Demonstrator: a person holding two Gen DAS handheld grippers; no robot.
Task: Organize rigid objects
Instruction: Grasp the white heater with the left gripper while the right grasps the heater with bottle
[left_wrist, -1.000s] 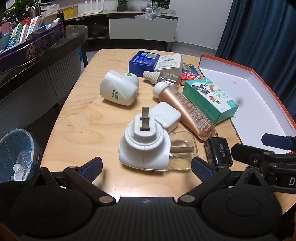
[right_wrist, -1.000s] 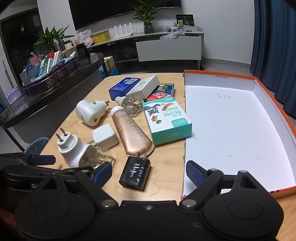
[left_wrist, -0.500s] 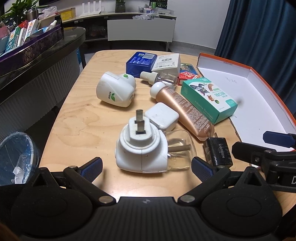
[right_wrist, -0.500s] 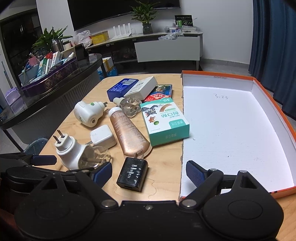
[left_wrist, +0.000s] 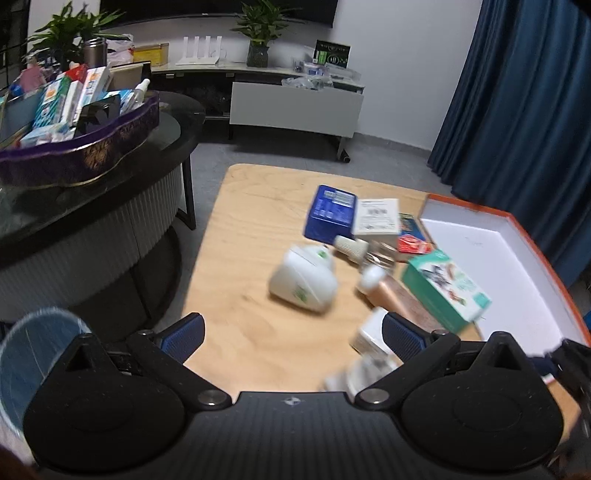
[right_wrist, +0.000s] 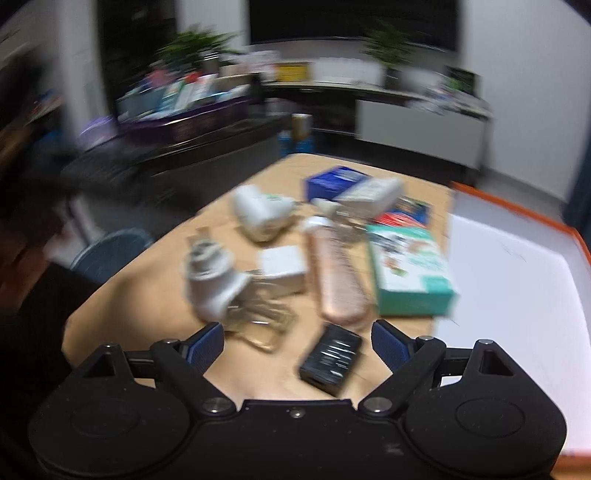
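Both cameras have swung up and back within the last second, blurring the views; the left gripper (left_wrist: 291, 332) has drawn away from the plug-in vaporizer (right_wrist: 214, 284), so no grasp has begun. Both grippers' jaws stand apart, empty. The right gripper (right_wrist: 297, 341) hangs over the black charger (right_wrist: 330, 358) on the table (left_wrist: 251, 236), whose long axis runs away from the camera, tilted right, just beside the empty orange-rimmed box lid (right_wrist: 517, 280).

Plug-in vaporiser (right_wrist: 212, 286): white, prongs up, clear bottle attached, lying on the desk, blurred.
Second vaporiser (left_wrist: 303, 282): white, green mark, on its side.
Adapter (right_wrist: 282, 267): white cube between vaporiser and tube.
Tube (right_wrist: 338, 277): rose-gold, white cap, lying flat.
Teal box (right_wrist: 408, 271): flat, beside the tray (right_wrist: 517, 280).
Black charger (right_wrist: 330, 358): flat, nearest.
Blue box (left_wrist: 330, 212): touching white box (left_wrist: 378, 216).
Small bottle (left_wrist: 364, 249): lying flat.
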